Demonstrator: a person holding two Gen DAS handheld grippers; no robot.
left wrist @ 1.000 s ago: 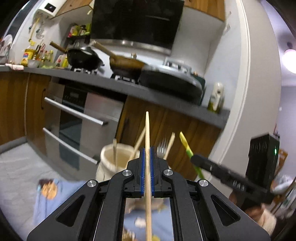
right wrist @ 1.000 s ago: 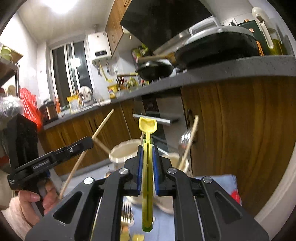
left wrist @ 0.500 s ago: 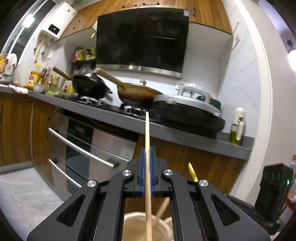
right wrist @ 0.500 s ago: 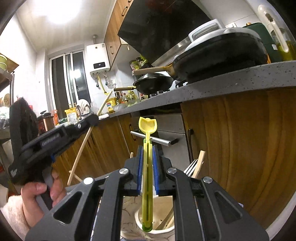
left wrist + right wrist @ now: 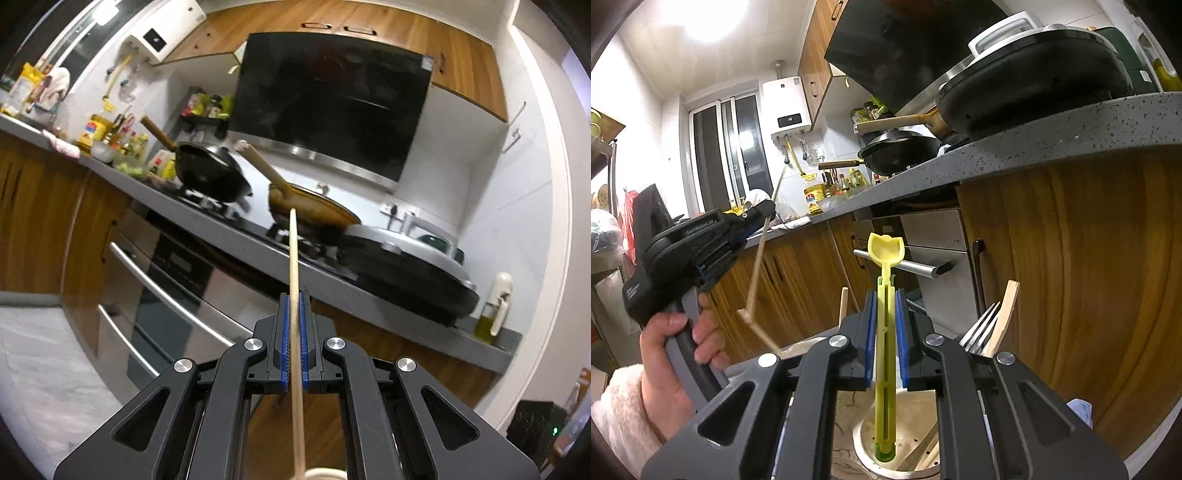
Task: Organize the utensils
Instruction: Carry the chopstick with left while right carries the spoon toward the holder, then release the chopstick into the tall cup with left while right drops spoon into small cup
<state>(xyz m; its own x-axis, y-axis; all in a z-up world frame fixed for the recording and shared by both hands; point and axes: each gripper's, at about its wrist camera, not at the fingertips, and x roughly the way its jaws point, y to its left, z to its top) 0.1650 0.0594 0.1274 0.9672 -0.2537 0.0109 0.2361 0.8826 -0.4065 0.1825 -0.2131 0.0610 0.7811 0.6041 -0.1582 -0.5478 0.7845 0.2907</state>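
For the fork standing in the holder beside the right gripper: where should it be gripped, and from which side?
Grip the fork just below its tines, coming from above. It stands tines-up in the holder, leaning right against a wooden stick; its handle is hidden behind the right gripper. Pinching across the neck's flat faces seems safest, then lifting straight up.

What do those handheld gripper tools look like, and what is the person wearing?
Each gripper is matt black plastic with silver screws and ribbed blue pads. The left gripper carries small pale lettering and a grey handle. A fluffy pale pink sleeve covers the wrist.
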